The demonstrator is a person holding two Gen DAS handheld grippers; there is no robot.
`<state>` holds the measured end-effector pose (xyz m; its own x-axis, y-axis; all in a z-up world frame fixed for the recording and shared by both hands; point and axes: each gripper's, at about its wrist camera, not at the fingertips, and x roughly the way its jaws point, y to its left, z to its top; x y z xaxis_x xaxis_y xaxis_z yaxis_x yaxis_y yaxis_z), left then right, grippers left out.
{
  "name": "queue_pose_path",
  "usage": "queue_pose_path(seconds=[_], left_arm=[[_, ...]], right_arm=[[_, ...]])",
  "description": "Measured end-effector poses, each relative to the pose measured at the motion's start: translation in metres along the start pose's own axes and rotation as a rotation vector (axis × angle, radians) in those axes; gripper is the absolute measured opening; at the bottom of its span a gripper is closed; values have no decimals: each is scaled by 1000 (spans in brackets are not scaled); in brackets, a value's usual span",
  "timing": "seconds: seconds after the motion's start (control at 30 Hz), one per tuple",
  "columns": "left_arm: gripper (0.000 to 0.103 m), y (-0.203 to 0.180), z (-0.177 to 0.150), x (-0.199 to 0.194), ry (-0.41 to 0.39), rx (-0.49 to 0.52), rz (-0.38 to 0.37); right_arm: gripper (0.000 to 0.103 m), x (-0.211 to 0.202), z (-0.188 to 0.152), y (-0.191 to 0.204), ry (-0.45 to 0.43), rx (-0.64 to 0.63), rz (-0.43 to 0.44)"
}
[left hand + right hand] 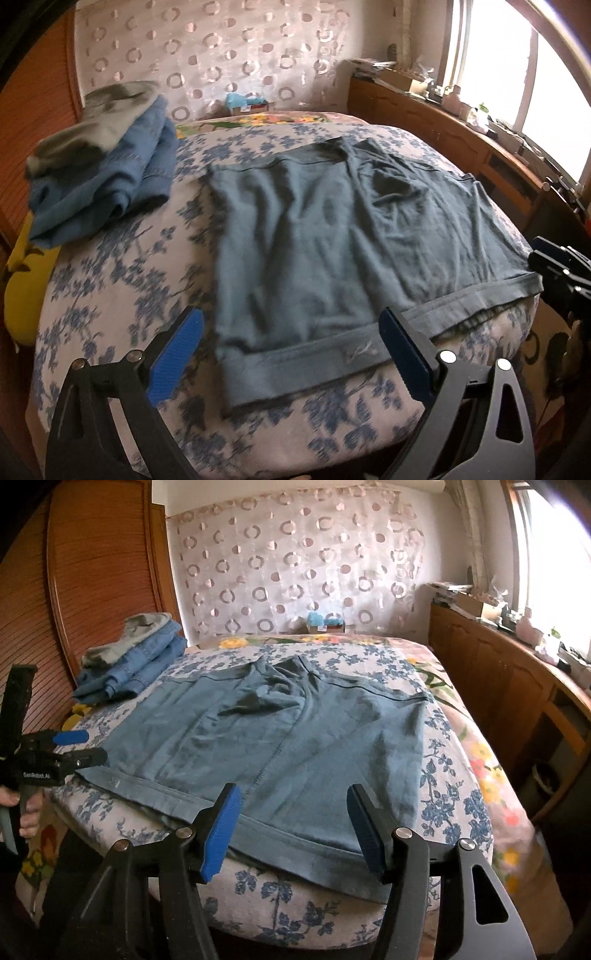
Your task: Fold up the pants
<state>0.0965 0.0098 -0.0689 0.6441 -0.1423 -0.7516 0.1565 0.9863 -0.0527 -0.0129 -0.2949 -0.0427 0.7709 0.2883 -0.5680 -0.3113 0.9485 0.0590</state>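
Observation:
A pair of teal-grey short pants point(325, 236) lies spread flat on the flowered bed cover, waistband toward me, leg ends at the far side. It also shows in the right wrist view point(280, 738). My left gripper point(291, 328) is open, jaws wide apart, just above the near left part of the waistband. My right gripper point(293, 808) is open over the near right part of the waistband. Neither holds cloth. The left gripper point(79, 747) also shows from the side in the right wrist view, and the right gripper point(550, 258) shows at the right edge of the left wrist view.
A pile of folded blue and grey clothes point(107, 162) sits at the far left of the bed point(110, 280). A yellow cushion point(26, 288) lies by the left edge. A wooden cabinet point(509, 679) with clutter runs along the right under the window. A patterned curtain hangs behind.

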Motion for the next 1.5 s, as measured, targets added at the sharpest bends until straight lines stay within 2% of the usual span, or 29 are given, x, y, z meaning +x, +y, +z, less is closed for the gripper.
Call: queue_pose_path(seconds=[0.23, 0.3, 0.37, 0.57, 0.7, 0.87, 0.9, 0.97, 1.23, 1.5], left_arm=[[88, 25, -22, -1, 12, -77, -12], [78, 32, -27, 2, 24, -98, -9], [76, 36, -31, 3, 24, -111, -4], [55, 40, -37, -1, -7, -113, 8], [48, 37, -40, -2, -20, -89, 11], [27, 30, -38, -3, -22, -61, -14], [14, 27, -37, -3, -28, -50, -1], [9, 24, -33, -5, -34, -46, -6], [9, -6, -4, -24, -97, -1, -76], [9, -56, 26, -15, -112, 81, -158]], right_arm=[[62, 7, -4, 5, 5, -12, 27], [62, 12, -6, 6, 13, -16, 33], [62, 15, -5, 6, 22, -20, 37], [62, 22, -1, 6, 36, -23, 36], [62, 22, -1, 4, 40, -21, 32], [62, 24, -1, 9, 41, -20, 27], [62, 25, -1, 9, 41, -17, 28], [62, 25, -2, 8, 42, -14, 29], [62, 19, -6, 1, 35, 8, 26], [62, 7, -12, -16, 22, 56, 13]])
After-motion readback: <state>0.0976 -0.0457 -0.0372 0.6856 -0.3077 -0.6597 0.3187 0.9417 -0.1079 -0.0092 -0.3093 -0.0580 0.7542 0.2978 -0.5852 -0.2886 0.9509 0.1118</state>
